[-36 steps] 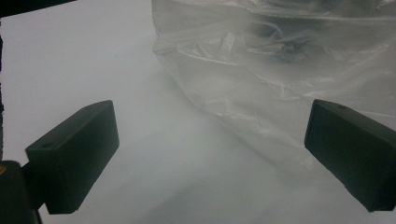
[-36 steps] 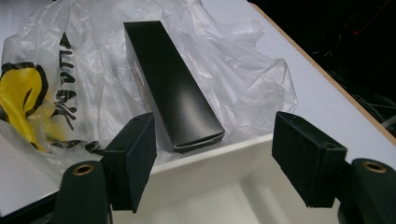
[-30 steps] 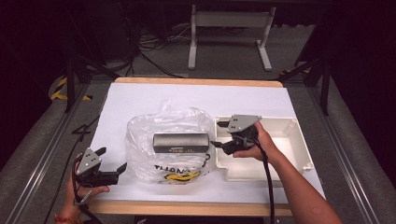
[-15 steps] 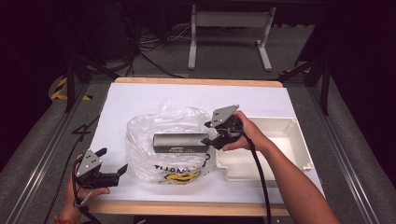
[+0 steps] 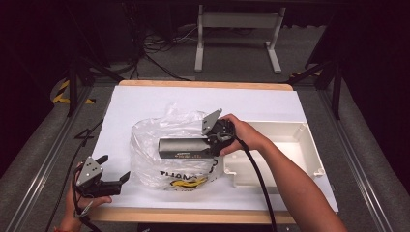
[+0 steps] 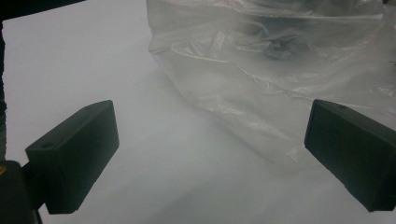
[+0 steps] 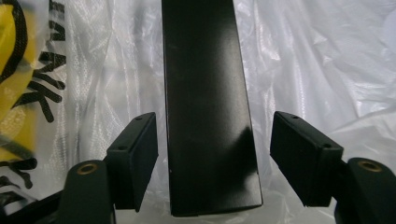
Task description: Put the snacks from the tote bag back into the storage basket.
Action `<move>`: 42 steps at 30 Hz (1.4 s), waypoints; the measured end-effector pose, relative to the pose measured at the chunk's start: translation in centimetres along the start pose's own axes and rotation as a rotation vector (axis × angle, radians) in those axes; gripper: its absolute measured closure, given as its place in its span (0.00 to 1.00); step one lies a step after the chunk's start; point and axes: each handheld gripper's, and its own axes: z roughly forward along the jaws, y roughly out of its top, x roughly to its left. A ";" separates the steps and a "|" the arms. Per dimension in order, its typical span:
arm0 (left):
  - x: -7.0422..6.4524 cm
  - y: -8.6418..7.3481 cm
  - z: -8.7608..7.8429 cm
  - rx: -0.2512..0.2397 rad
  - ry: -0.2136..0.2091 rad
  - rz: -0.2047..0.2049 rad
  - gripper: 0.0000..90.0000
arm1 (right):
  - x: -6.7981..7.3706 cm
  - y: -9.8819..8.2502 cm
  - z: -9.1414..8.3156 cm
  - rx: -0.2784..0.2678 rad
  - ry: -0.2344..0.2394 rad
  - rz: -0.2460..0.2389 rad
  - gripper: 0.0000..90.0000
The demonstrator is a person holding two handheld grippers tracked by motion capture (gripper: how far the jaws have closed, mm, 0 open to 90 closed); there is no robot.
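One dark box (image 5: 186,146), long and rectangular, lies on top of a crumpled clear plastic bag (image 5: 159,159) near the middle of the bench (image 5: 145,99). Everything else is placed from that box. At its right end sits the right claw (image 5: 211,145), and the right gripper view has the box (image 7: 208,107) running up between the two black jaws, with a thin gap on each side. The jaws have just been closing and then opening a little again; they stand spread around the box end and are not pinching it.

The box looks stiff and smooth-sided, with a slight sheen, so it should keep its shape under a squeeze but could slip if taken at the very tip. Its weight I cannot tell. I would judge the best hold to be across the narrow width, a little further in from the end, with the pads flat on the long sides.

Under the box, the bag is soft and slick, printed with yellow and black lettering (image 5: 186,179) on the near side; its film could get caught between pad and box. Right of the box, just beyond the right hand, stands a shallow white tray (image 5: 309,145), its floor bare. Left of the box and nearer the person, well apart from it, the left claw (image 5: 116,180) rests with jaws spread wide, facing the bag's edge (image 6: 261,93) with nothing between them.
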 end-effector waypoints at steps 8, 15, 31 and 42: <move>0.0 -0.1 0.0 0.003 -0.006 0.000 0.04 | -0.9 0.6 1.6 0.110 0.043 -0.022 0.37; 0.0 -0.1 0.1 0.011 -0.007 0.004 0.04 | -1.2 0.9 2.2 0.158 0.078 -0.035 0.38; 0.1 -0.1 0.1 0.013 -0.008 0.000 0.04 | -1.3 1.6 2.9 0.191 0.119 -0.052 0.47; 0.0 -0.2 0.1 0.017 -0.007 0.001 0.04 | -1.1 1.7 2.3 0.161 0.110 -0.073 0.47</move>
